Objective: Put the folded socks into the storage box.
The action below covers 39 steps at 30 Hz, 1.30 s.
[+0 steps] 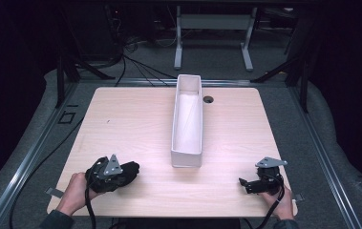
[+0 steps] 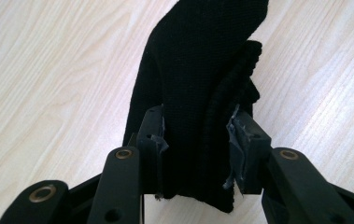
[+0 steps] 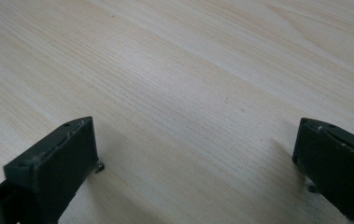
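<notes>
Sock pinched at the near-left edge, bin well apart

Slippage is the main worry from here. The left gripper (image 2: 197, 154) has its jaws closed onto a bunched black sock (image 2: 198, 84), and the left gripper view shows the knit folded double between the pads, with a ribbed cuff edge bulging out on one side. My judgement is that a fold like that can creep out of the pinch once the cloth is lifted and its loose end starts to swing, so the sock could drop back onto the table (image 1: 135, 119) short of wherever it is meant to go. If the white bin (image 1: 187, 143) in the middle of the table is the goal, the hanging end could also catch on its near wall or drape over the rim instead of falling inside, since the bin is narrow and long. A low carry would drag the toe across the wood.

From the high view, the sock (image 1: 126, 172) lies at the near-left part of the table, just in front of the left gripper (image 1: 121, 175), with the bin well apart from it.

The right gripper (image 3: 195, 163) has its jaws spread wide over bare wood with nothing between them; it sits near the table's near-right corner (image 1: 246, 183), touching no object.
</notes>
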{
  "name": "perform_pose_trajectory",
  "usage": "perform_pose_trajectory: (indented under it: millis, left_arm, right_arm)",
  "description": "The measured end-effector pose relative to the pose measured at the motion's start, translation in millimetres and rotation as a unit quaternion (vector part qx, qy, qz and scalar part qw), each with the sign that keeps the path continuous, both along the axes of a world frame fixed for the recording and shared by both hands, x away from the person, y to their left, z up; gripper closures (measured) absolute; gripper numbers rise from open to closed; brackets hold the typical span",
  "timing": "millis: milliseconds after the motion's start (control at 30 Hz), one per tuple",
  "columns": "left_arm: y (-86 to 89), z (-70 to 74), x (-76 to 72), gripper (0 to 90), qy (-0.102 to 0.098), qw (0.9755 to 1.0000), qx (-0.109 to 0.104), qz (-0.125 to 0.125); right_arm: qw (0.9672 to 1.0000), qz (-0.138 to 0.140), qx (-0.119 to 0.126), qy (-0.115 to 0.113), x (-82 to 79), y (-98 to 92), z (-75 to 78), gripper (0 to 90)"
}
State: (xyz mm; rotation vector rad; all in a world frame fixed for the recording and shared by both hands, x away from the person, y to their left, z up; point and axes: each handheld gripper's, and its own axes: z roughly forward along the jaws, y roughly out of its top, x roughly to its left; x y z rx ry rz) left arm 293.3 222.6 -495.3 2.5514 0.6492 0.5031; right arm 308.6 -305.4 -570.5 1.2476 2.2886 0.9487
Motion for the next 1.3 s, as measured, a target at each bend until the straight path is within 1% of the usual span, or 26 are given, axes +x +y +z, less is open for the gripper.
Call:
perform_pose_trajectory:
  millis: [167, 600, 800, 1067, 1167, 1300]
  left_arm:
    - [-0.4, 4.8, 3.1, 61.8, -0.001, 1.0000, 0.000, 0.000]
    - [-0.7, 21.2, 12.0, 61.7, -0.018, 0.9998, -0.001, -0.001]
    - [-4.2, 27.8, 15.7, 61.7, -0.023, 0.9997, 0.000, -0.005]
    - [-10.2, 36.1, 22.3, 61.7, -0.029, 0.9995, 0.002, -0.011]
    - [-11.1, 39.7, 25.4, 61.7, -0.033, 0.9994, -0.002, -0.010]
    - [-12.4, 45.2, 29.2, 61.7, -0.037, 0.9992, -0.002, -0.011]
  right_arm:
    - [1.0000, 0.000, 0.000, 0.000, 0.0, 0.0, -0.1, 0.0]
    - [1.0000, 0.000, 0.001, -0.001, -0.1, 0.0, -0.1, 0.0]
    - [1.0000, 0.000, 0.001, -0.002, -0.2, -0.1, -0.3, 0.0]
    - [1.0000, -0.007, 0.002, -0.003, 2.2, 1.3, -0.4, 0.0]
    - [0.9999, -0.012, 0.001, -0.003, 3.0, 2.3, -0.3, 0.0]
    - [0.9999, -0.011, 0.002, -0.003, 3.5, 2.5, -0.4, 0.0]
